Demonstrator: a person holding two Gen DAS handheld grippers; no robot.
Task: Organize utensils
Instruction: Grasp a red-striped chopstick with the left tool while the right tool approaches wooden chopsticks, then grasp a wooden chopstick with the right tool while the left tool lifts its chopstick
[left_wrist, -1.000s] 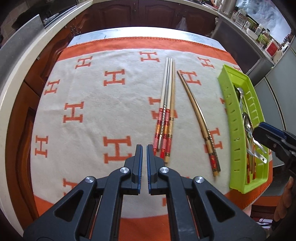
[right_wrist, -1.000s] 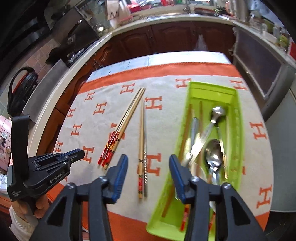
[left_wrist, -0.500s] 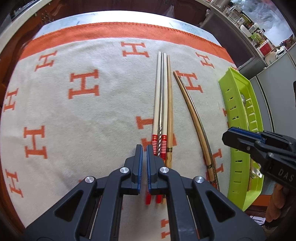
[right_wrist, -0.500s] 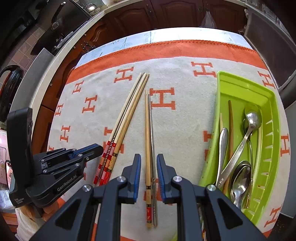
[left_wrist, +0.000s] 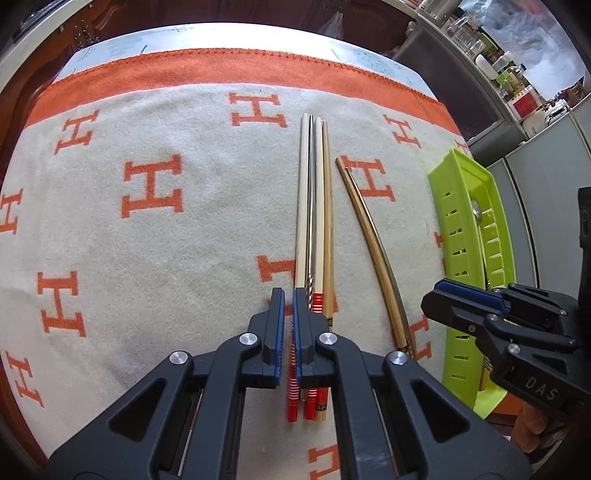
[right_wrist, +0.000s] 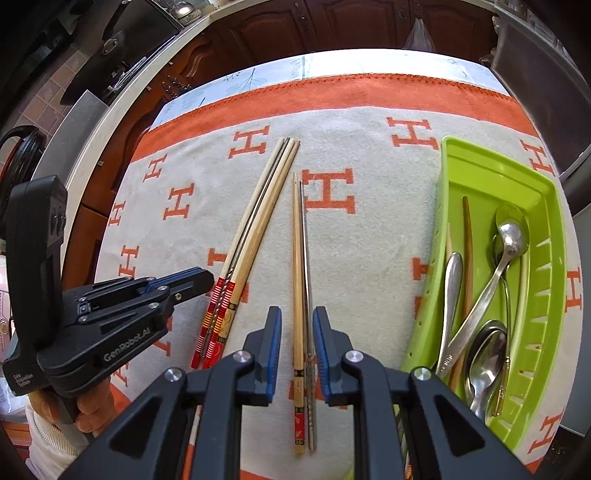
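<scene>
A bundle of pale chopsticks with red-striped ends (left_wrist: 314, 221) (right_wrist: 258, 206) lies on the cream and orange cloth. My left gripper (left_wrist: 288, 295) (right_wrist: 207, 277) hovers over the bundle's striped ends, shut apart from a thin slit that shows one striped end below. To the right lies a pair, one brown wooden and one metal chopstick (left_wrist: 373, 243) (right_wrist: 301, 258). My right gripper (right_wrist: 297, 317) (left_wrist: 439, 295) is narrowly open above the pair's handle ends, with both sticks showing between its jaws. A lime green tray (left_wrist: 454, 229) (right_wrist: 546, 206) stands at the right.
The tray holds several metal spoons (right_wrist: 509, 236) and a few chopsticks. The H-patterned cloth (left_wrist: 155, 192) covers the table, whose far edge meets dark wooden cabinets. A counter with bottles runs along the right. A hand holds each gripper's handle.
Both grippers have moved forward and lower over the chopsticks. The right gripper was wide open a second ago and has narrowed to a small gap. The left gripper's jaws have not changed.
</scene>
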